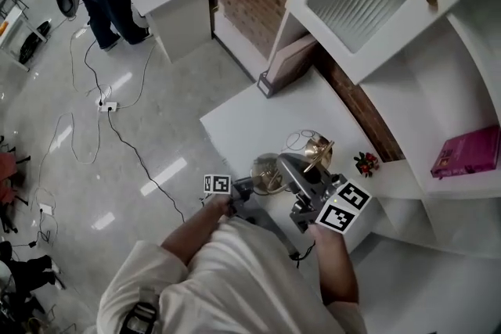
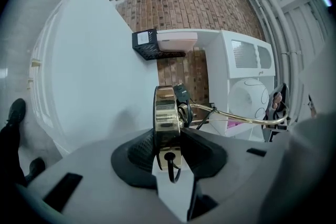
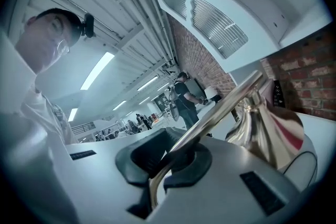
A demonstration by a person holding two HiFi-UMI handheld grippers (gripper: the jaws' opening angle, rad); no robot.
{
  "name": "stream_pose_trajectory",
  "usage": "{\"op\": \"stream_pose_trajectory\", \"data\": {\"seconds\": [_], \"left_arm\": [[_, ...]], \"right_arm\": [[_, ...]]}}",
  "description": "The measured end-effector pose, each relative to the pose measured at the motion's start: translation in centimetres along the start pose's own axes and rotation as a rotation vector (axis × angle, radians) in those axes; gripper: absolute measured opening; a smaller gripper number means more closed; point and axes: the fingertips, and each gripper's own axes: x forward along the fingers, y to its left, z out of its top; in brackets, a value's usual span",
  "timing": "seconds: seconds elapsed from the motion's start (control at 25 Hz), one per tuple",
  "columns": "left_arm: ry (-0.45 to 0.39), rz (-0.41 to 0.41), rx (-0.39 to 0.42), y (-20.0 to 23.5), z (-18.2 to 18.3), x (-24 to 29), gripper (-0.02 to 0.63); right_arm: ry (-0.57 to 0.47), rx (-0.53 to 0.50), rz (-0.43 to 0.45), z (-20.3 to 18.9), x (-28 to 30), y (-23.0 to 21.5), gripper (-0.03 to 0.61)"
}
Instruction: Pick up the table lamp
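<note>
**Left gripper:** Your left gripper [image 2: 168, 150] is clamped on the table lamp [image 2: 167, 110]. Its jaws stand narrow, with one pad on each flat face of the round gold base [image 1: 266, 172].

**Right gripper:** Your right gripper [image 3: 177, 161] is closed nearly to nothing on the thin gold stem [image 3: 223, 105]. The shade [image 3: 265, 128] sits at 3 o'clock of the grip.

**Lamp position:** In the head view the lamp hangs between both grippers, at 4 o'clock from centre. It is over the near edge of the white table [image 1: 243, 121]. A small potted plant [image 1: 365, 163] stands at 3 o'clock of the lamp, apart from it.
</note>
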Motion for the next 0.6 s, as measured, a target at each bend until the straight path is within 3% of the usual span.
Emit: {"op": "stream_pose_trajectory", "data": {"seconds": [0.6], "left_arm": [[-0.158,0.028,0.014,-1.4,-9.2,-4.2,0.141]], "right_arm": [[0.098,-0.003,0.150,-5.0,-6.1,8.3,0.012]]}}
